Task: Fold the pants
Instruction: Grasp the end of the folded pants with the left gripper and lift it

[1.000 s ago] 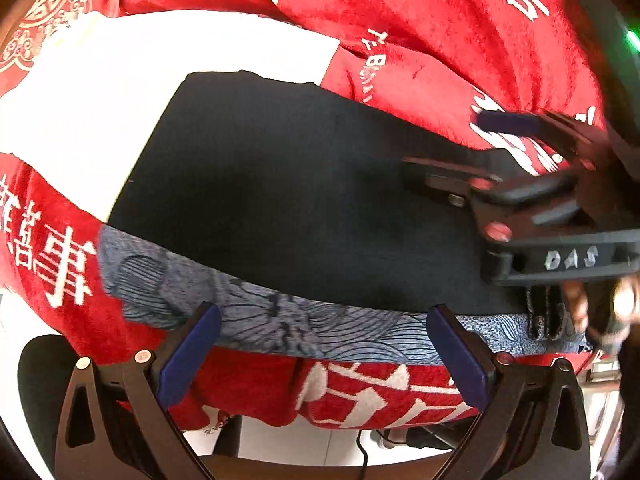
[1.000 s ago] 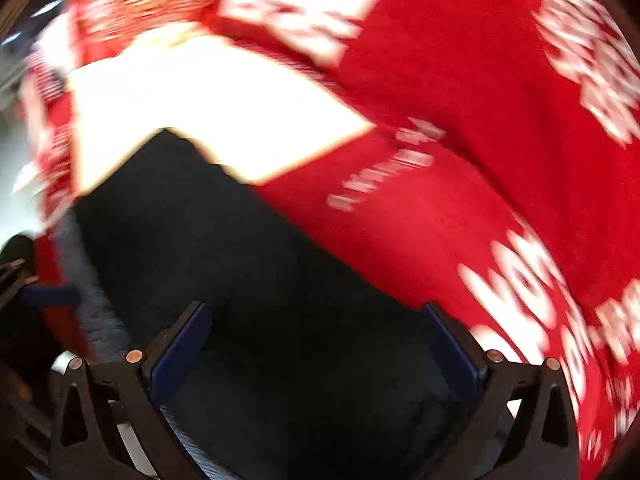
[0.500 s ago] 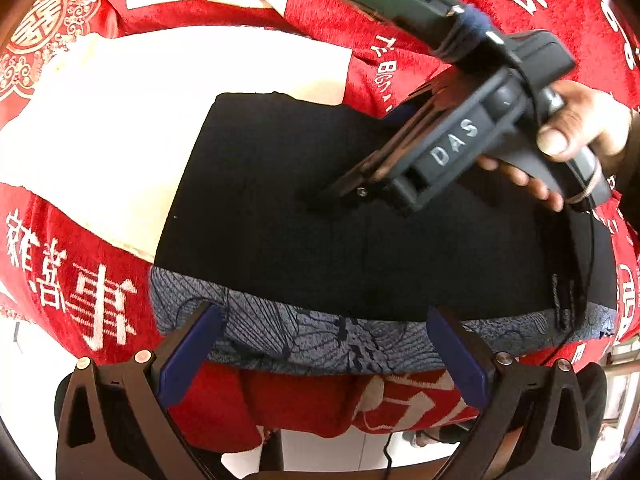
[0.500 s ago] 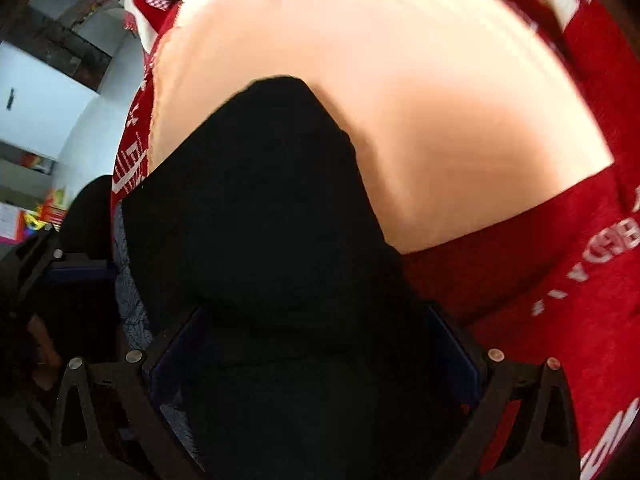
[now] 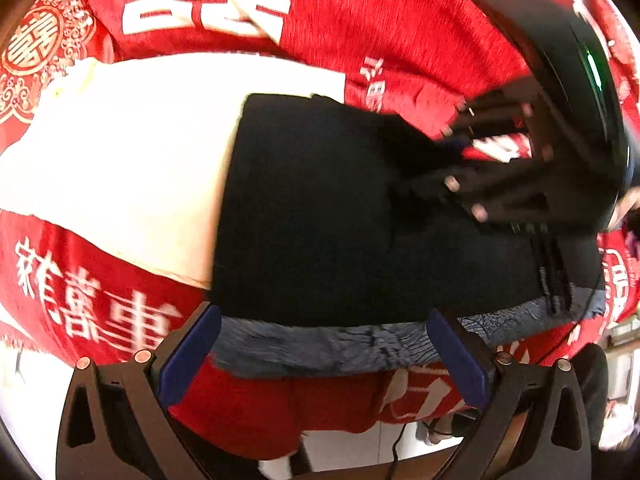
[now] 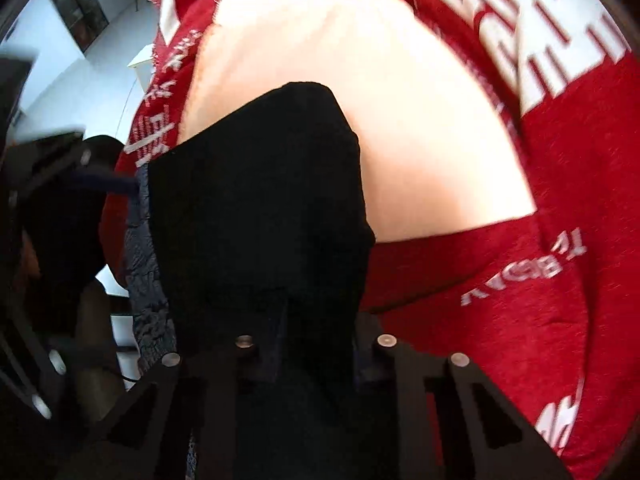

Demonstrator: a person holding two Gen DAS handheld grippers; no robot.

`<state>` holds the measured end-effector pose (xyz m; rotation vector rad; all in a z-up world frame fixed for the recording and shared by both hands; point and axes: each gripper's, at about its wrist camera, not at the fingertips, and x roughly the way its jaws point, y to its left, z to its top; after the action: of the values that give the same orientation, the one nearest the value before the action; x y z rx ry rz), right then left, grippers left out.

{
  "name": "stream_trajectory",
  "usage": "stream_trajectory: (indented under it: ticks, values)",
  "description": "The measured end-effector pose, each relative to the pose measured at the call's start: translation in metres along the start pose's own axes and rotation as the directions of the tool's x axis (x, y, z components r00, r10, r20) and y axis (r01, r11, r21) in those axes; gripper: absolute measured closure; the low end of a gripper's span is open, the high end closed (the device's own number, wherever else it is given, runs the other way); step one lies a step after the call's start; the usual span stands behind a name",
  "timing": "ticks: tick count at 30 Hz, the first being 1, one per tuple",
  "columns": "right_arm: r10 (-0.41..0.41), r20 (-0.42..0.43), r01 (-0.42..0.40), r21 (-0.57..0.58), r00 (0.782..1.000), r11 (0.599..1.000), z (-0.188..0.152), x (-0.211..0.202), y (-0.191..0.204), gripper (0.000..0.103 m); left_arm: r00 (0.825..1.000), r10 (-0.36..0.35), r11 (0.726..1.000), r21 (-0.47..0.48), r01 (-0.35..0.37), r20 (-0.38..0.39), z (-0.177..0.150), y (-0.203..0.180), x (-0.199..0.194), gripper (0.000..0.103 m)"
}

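Closing just now, my right gripper [image 6: 316, 344] had clamped its jaws on the black pants [image 5: 320, 216]; left gripper [image 5: 320, 356] jaws stood apart at the pants' near edge.

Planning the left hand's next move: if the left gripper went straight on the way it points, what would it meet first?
Probably the patterned blue-grey fabric along the black pants' near edge, between the open left gripper's fingers; depth is unclear.

One pair of black pants [image 5: 320, 208], two grippers, one red patterned cloth [image 5: 360, 20].
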<state>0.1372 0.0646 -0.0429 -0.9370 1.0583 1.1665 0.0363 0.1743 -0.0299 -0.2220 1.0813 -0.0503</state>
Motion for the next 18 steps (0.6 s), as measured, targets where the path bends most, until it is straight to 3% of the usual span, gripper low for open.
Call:
stream_trajectory:
  ticks: [3, 7, 11, 14, 16, 17, 18]
  values:
    - [-0.055, 0.058, 0.057, -0.037, 0.997, 0.998, -0.003, -0.016, 0.011, 0.078, 0.998, -0.051, 0.998, 0.045, 0.049, 0.036, 0.004, 0.027, -0.014, 0.0]
    - [-0.057, 0.131, 0.063, -0.046, 0.99, 0.997, -0.004, -0.034, 0.02, 0.078, 0.986, -0.155, 0.985, 0.09, 0.15, 0.058, 0.024, 0.053, -0.017, 0.0]
    - [-0.048, 0.188, 0.059, -0.057, 0.981, 0.997, -0.01, -0.055, 0.028, 0.082, 0.957, -0.276, 0.949, 0.183, 0.257, 0.09, 0.041, 0.052, -0.021, 0.0]
    - [-0.054, 0.216, 0.071, -0.07, 0.975, 0.995, -0.015, -0.064, 0.033, 0.082, 0.929, -0.368, 0.899, 0.273, 0.341, 0.051, 0.047, 0.035, -0.016, 0.0]
    - [-0.049, 0.222, 0.067, -0.071, 0.974, 0.995, -0.017, -0.064, 0.034, 0.082, 0.936, -0.352, 0.881, 0.342, 0.326, 0.013, 0.047, 0.021, -0.005, 0.0]
    - [-0.047, 0.224, 0.064, -0.072, 0.974, 0.995, -0.017, -0.064, 0.034, 0.082, 0.957, -0.289, 0.886, 0.38, 0.267, 0.0, 0.047, 0.015, 0.006, 0.0]
    - [-0.048, 0.223, 0.066, -0.075, 0.974, 0.995, -0.016, -0.063, 0.035, 0.082, 0.968, -0.251, 0.891, 0.388, 0.234, -0.006, 0.046, 0.013, 0.013, 0.0]
